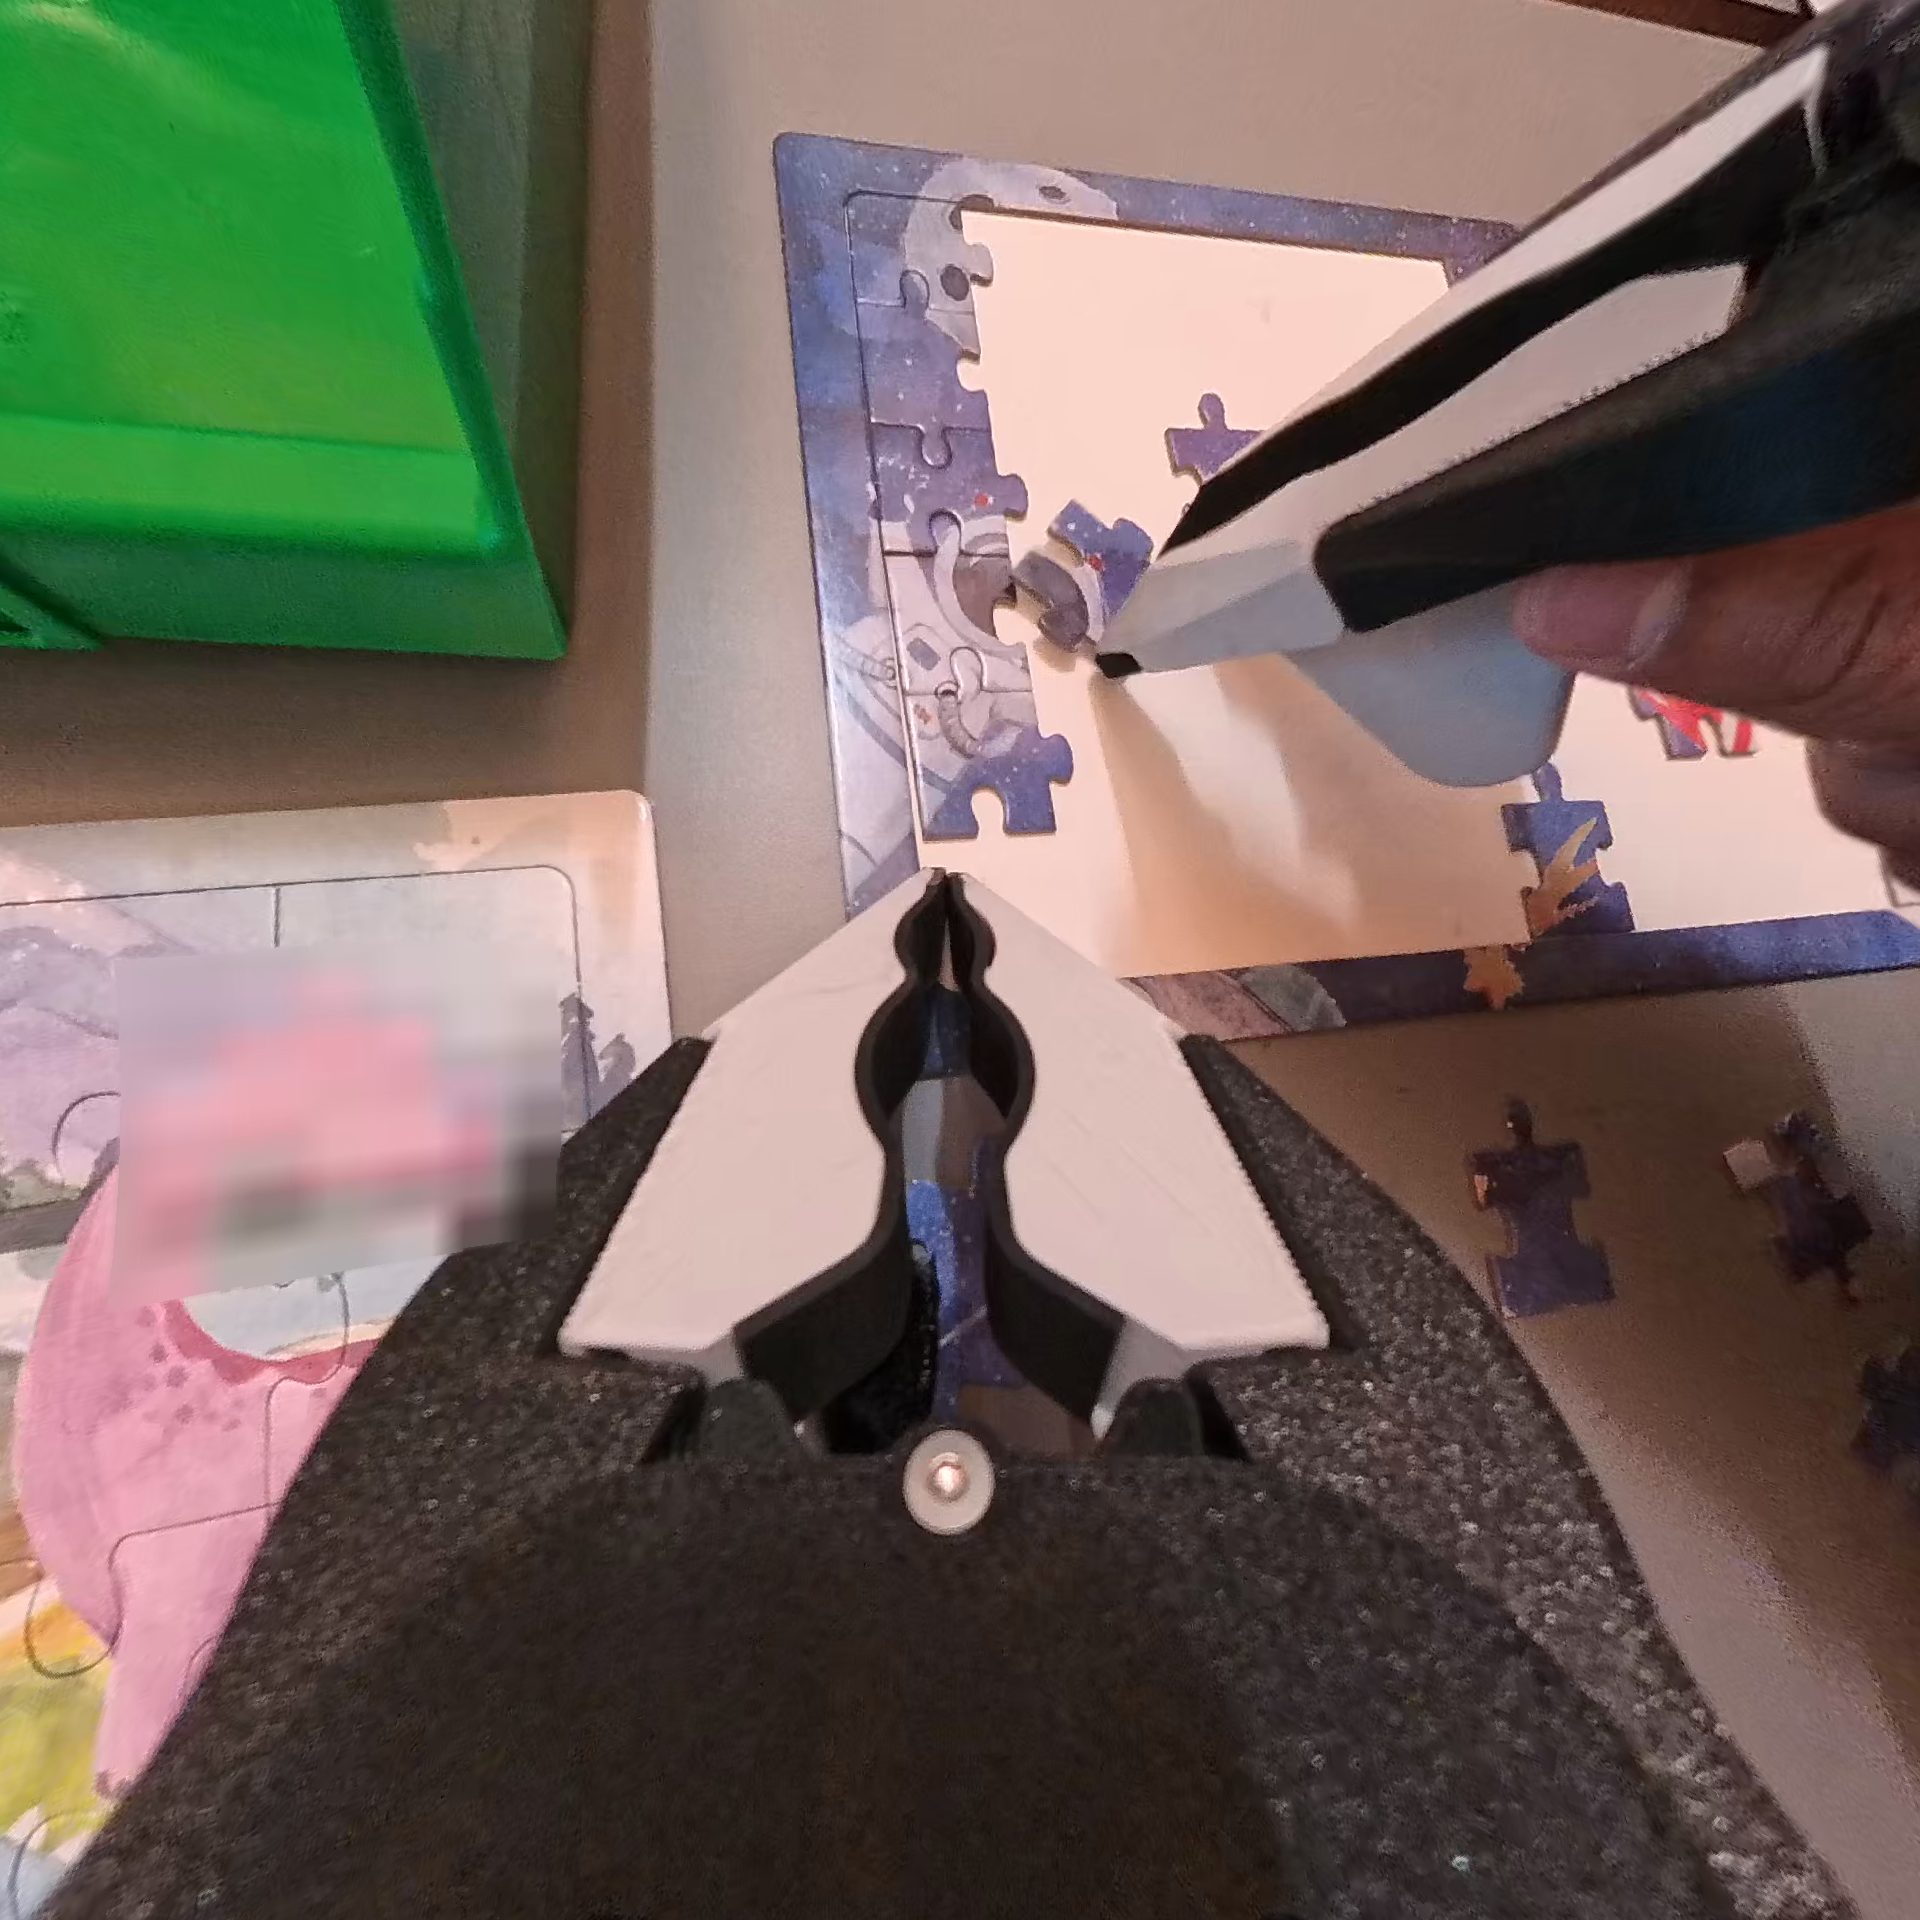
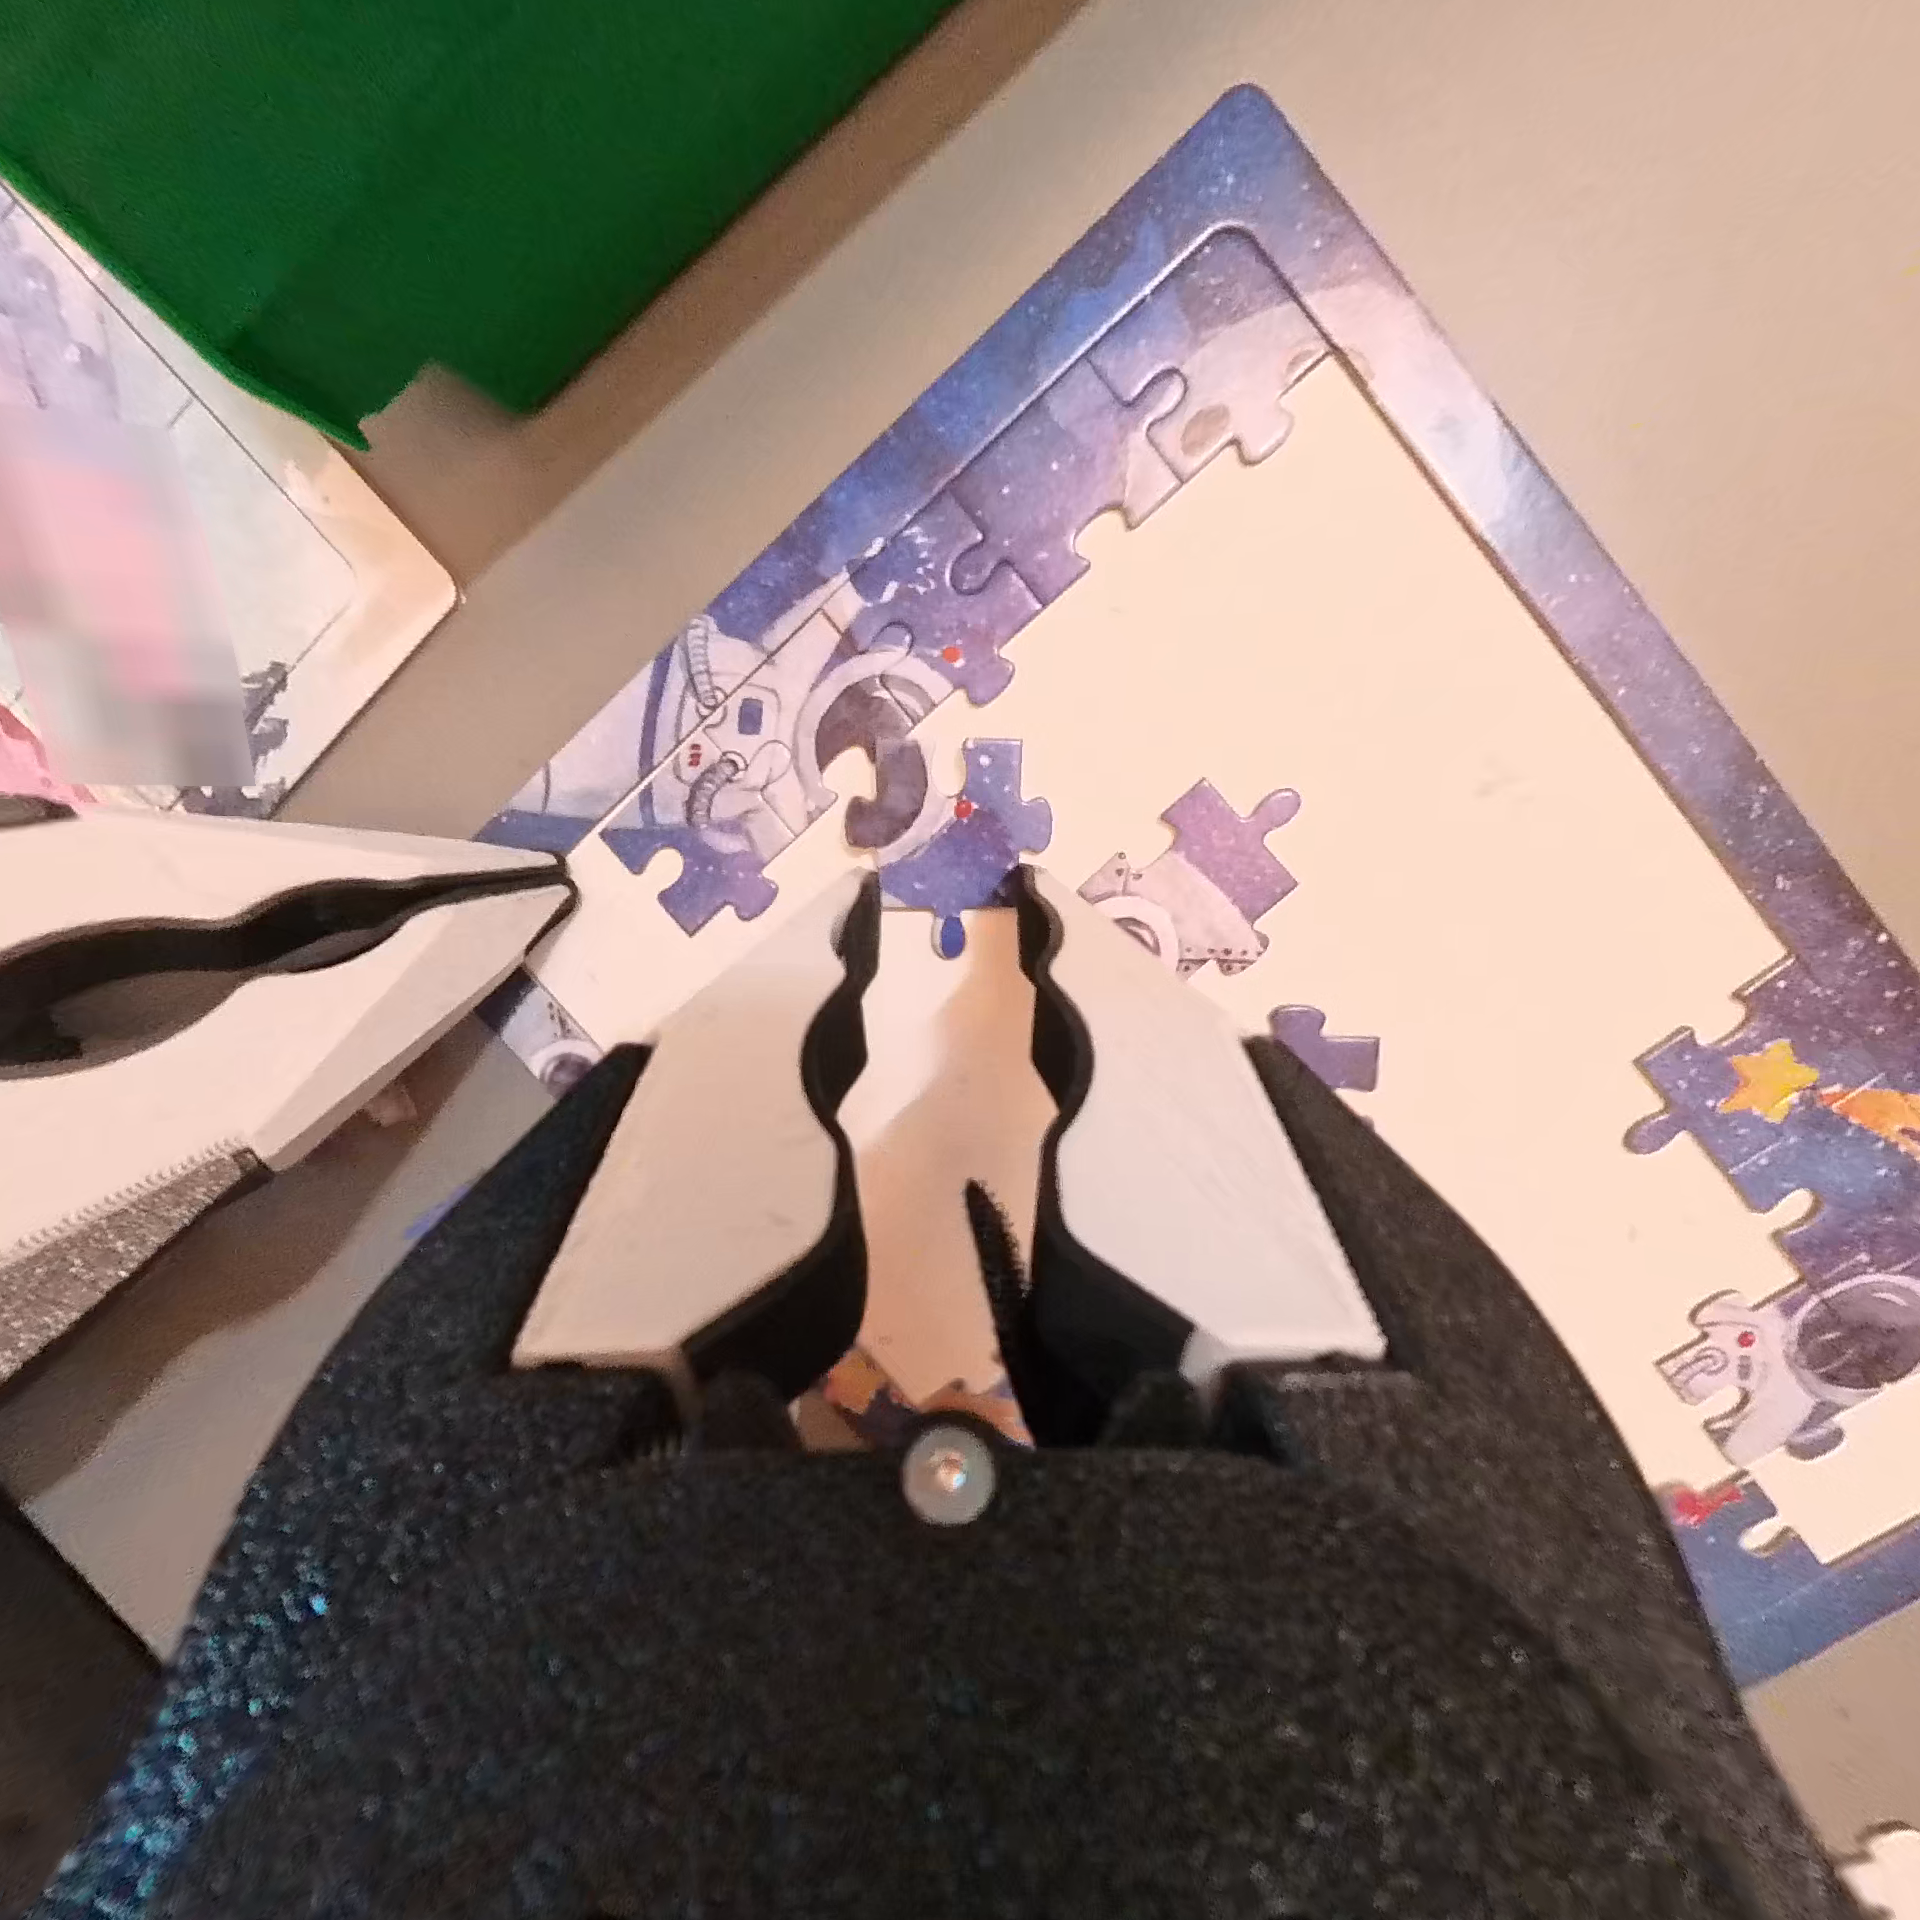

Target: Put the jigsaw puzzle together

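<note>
1. Beige tabletop; shiny, darker patch right of left tongs, with a few loose dark-blue pieces on it.
2. Green plastic box far left of left tongs, contents not visible.
3. Second puzzle, pink and pale, flat on table at near left of left tongs; partly blurred over.
4. Space-themed puzzle tray with blue starry border straight ahead of both tongs; cream inner floor mostly bare.
5. Column of joined pieces along tray's left edge: moon at top, astronaut lower down.
6. More joined pieces on tray's side right of right tongs, with star and small astronaut.
7. A couple of loose pieces on cream floor just right of right tongs' tips.
8. Left tongs: tips together, nothing visibly between them, at tray's near-left corner; contact with border unclear.
9. Right tongs: tips slightly apart, bracketing near edge of helmet piece; touching its lower corners, firm clamp not certain.
10. Helmet piece flat on tray floor, just beside astronaut in left column, small gap at socket, not seated.
11. Hand gripping right tongs' handle, seen in left view.
</note>
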`<state>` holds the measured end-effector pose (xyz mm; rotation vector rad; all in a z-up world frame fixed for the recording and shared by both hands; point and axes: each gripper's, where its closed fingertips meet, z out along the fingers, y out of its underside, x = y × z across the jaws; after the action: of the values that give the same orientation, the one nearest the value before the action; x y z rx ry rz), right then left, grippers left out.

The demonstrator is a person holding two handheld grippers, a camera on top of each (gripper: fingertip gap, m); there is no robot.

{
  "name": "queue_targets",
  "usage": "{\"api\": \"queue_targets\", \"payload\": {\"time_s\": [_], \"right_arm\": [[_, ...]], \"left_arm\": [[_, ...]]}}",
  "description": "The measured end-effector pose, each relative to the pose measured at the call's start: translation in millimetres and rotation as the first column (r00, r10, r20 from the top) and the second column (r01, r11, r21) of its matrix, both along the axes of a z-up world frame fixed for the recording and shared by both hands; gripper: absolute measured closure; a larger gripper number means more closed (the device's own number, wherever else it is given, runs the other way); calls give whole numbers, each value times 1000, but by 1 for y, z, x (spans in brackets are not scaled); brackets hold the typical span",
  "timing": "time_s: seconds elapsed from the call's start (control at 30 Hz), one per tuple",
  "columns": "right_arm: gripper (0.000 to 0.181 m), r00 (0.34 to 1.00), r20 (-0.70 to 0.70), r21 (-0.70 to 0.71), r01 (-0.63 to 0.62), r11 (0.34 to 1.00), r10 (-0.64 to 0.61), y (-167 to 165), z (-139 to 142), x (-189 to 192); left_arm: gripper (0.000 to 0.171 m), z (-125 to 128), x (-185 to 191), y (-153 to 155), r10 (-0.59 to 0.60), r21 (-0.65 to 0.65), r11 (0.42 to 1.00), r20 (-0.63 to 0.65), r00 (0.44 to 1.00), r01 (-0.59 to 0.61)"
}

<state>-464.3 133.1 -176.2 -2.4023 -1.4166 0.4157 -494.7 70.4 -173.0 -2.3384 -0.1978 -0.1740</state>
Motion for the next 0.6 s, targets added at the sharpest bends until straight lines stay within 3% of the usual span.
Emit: {"api": "queue_targets", "payload": {"time_s": [0.13,0.6], "right_arm": [[155,995,51,67,-88,994,85,8,-1,6],[155,993,47,111,-112,987,108,15,0,2]], "left_arm": [[171,0,0,0,1,1,1000,3,1000,-1],[171,-1,1,0,-3,1,1000,-2,1000,3]]}}
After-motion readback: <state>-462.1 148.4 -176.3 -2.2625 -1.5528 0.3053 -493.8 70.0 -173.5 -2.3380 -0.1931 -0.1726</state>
